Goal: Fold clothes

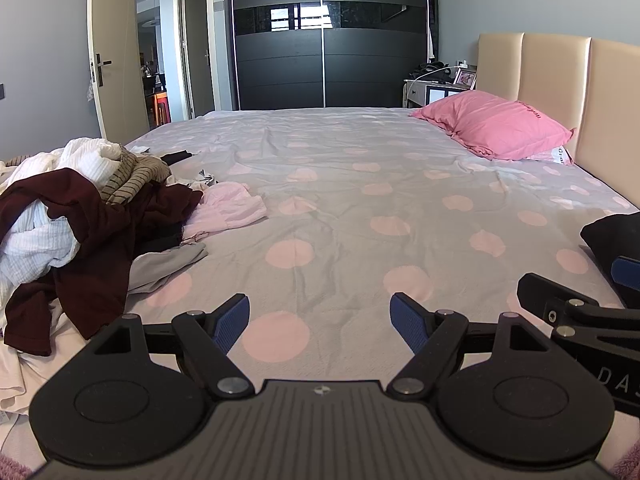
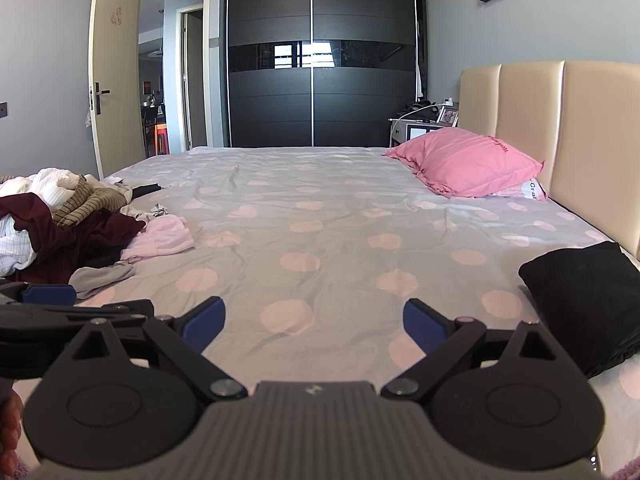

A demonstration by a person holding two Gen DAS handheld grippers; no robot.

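Both sets of jaws stand wide and hold nothing. The left gripper (image 1: 320, 322) hovers over bare sheet, its blue pads (image 1: 232, 320) clear of any cloth. The right gripper (image 2: 314, 326) is set the same way just beside it, also over bare sheet; each gripper shows at the edge of the other's view.

Position of the work items:
- The pile of unfolded clothes (image 1: 80, 216) lies on the bed (image 1: 340, 200) to the left of both grippers. A dark maroon garment (image 1: 100, 240) is draped over the top and front of it, with white, striped and pale pink pieces around and beneath it.
- A grey piece (image 1: 168, 264) lies at the near edge of the pile, closest to the left gripper.
- A black garment (image 2: 588, 304) lies on the right side of the bed, near the right gripper. It looks compact and may already be folded; this cannot be confirmed.
- A pink pillow (image 1: 496, 124) rests against the headboard, well apart from the work area.

Step in hand, as a judgement: selection of the next garment, with nothing yet grasped.

Next move calls for: travel of the left gripper leftward to the pile, a pinch on a single top layer, most likely the maroon garment or the grey piece, and transfer to the open sheet in the middle for spreading flat. Risk: neighbouring pieces may be dragged along.
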